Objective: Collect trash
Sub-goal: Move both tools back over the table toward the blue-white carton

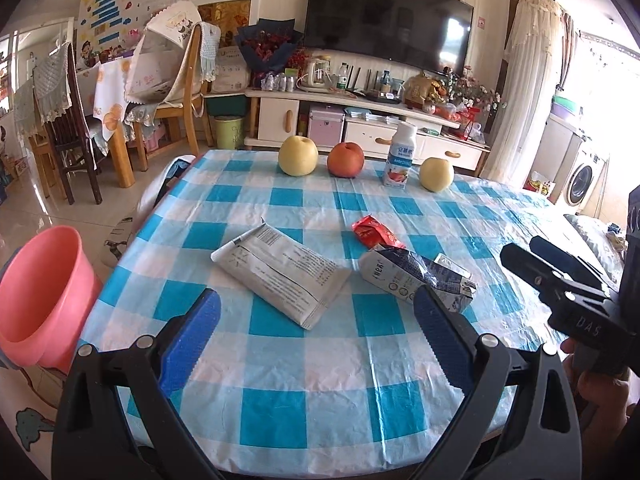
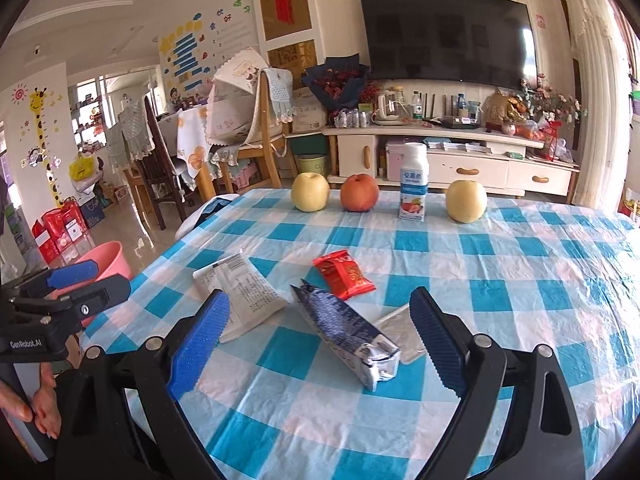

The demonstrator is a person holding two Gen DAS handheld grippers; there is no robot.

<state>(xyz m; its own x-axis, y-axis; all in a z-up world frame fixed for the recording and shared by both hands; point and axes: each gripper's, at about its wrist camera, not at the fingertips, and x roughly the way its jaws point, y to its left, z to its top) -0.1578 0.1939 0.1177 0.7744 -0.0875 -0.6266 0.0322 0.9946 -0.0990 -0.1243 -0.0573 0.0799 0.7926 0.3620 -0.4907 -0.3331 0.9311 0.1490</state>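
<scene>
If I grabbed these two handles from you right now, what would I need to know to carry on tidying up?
Left gripper: open, empty, hovering over the near edge of the table.
Right gripper: open, empty, also hovering there.
Trash on the checked cloth, all untouched: white packet, crushed blue carton, red wrapper, and a clear wrapper beside the carton.
Pink bucket stands off the table's left side; nothing shows inside it from here.
Along the far edge: three fruits and a yogurt bottle, upright; they look like keepers.
Done: nothing yet. Left: every piece of trash.
</scene>
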